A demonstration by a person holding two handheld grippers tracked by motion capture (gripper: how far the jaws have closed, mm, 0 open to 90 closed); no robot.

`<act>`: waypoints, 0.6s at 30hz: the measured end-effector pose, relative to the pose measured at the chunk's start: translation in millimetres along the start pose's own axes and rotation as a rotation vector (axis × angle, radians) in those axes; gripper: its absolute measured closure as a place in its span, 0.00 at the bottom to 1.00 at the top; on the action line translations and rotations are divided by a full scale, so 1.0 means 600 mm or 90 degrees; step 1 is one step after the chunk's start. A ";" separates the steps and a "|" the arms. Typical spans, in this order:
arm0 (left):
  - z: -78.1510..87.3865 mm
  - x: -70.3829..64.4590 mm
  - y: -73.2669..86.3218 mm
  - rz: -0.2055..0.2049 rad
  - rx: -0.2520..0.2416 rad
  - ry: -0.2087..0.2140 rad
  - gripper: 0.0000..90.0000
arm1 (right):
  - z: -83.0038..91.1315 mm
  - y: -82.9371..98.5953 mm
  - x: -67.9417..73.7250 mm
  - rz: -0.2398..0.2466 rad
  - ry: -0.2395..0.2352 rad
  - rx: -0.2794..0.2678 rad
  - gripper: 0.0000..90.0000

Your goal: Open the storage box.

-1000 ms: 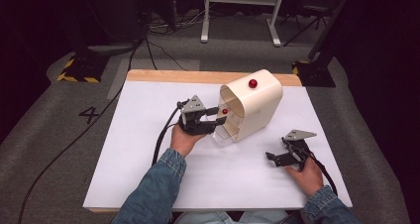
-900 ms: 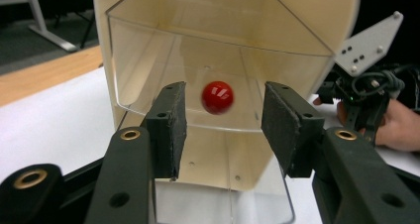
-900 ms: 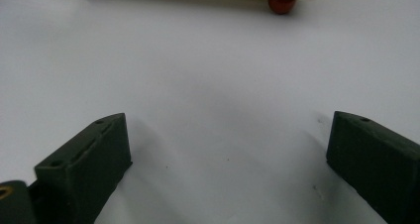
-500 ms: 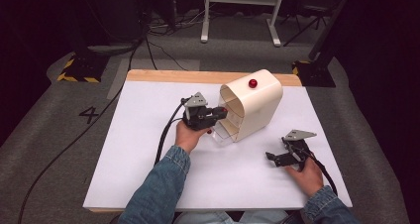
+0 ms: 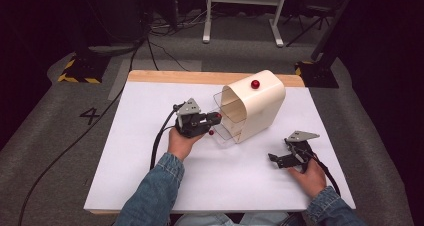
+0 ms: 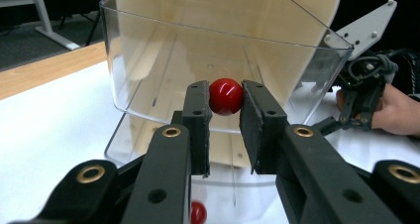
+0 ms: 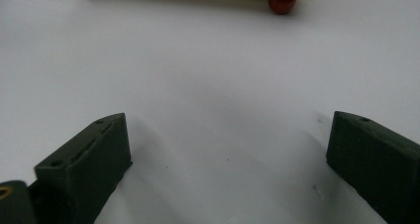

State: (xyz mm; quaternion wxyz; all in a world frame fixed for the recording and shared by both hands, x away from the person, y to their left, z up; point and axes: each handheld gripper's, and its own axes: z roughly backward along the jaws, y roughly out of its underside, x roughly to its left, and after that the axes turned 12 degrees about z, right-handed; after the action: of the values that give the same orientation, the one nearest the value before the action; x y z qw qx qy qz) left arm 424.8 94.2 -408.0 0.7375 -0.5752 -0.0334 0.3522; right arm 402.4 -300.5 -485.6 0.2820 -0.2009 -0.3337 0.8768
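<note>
Red knob (image 6: 226, 96) on the clear drawer (image 6: 148, 60) front, clamped between the left gripper (image 6: 225, 112) pads; drawer stands part-way out of the cream housing (image 5: 257, 111) at mid table. Grip on the knob looks meant for sliding the drawer along its track. Drawer appears empty. Second red knob (image 5: 255, 84) on housing top. Right gripper (image 7: 223, 159) rests on the white table (image 5: 150, 186) near right, jaws wide apart, holding nothing, likely parked clear of the pull
</note>
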 end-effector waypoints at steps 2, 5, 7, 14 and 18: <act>0.003 0.001 0.001 -0.001 0.001 -0.001 0.82 | 0.000 0.000 0.000 0.000 0.000 0.000 0.04; 0.015 0.000 0.006 0.002 -0.003 -0.004 0.82 | 0.000 0.000 0.000 0.000 0.000 0.000 0.04; 0.018 0.000 0.008 0.002 -0.003 -0.004 0.82 | 0.000 0.000 0.000 0.000 0.000 0.000 0.04; 0.024 -0.003 0.011 -0.001 0.004 -0.008 0.72 | 0.000 0.000 0.000 0.000 0.000 0.000 0.04; 0.038 -0.004 0.013 -0.002 0.008 -0.011 0.60 | 0.000 0.000 0.000 -0.001 0.000 0.000 0.04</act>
State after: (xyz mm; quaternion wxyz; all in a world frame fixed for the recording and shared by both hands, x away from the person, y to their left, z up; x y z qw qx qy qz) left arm 408.8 112.6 -406.4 0.7414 -0.5675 -0.0383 0.3561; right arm 402.4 -300.5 -485.6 0.2823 -0.2006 -0.3338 0.8767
